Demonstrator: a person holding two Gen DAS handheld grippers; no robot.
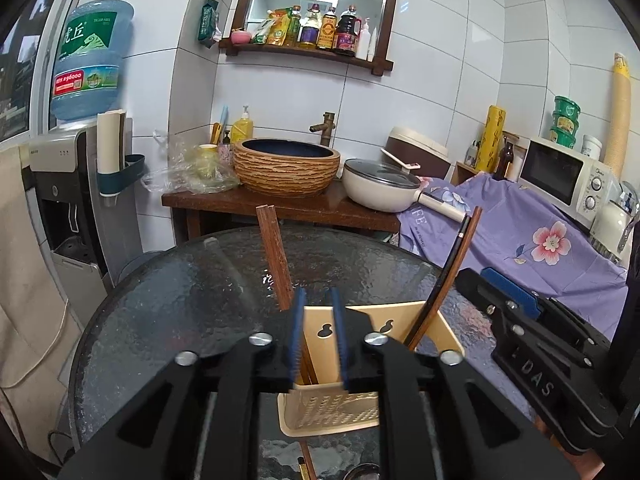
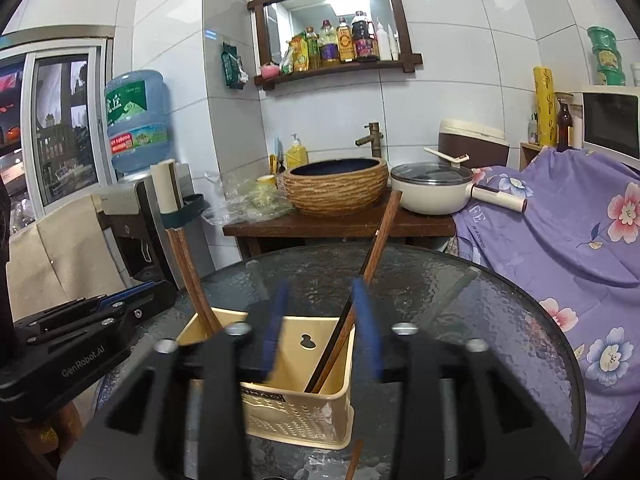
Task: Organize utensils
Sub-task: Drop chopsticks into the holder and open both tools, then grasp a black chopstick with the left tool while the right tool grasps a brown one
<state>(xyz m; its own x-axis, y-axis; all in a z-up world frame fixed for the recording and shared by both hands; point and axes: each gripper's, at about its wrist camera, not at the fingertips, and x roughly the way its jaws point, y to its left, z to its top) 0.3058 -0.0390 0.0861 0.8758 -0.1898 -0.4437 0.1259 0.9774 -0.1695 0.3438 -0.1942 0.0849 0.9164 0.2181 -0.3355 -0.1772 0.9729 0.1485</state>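
Tongs [image 1: 318,334] [image 2: 320,330] both tilt down over the beige holder [image 2: 296,412], jaws parted, gripping nothing.

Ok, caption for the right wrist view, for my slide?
Open right gripper above the beige holder, chopsticks standing inside it.

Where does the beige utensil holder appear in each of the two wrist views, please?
Left wrist: the holder sits bottom centre on the glass table, just behind the left gripper.
Right wrist: the holder sits low, slightly left of centre, behind the right gripper.
Shared landmark: the woven-look basin on the wooden counter behind the table.
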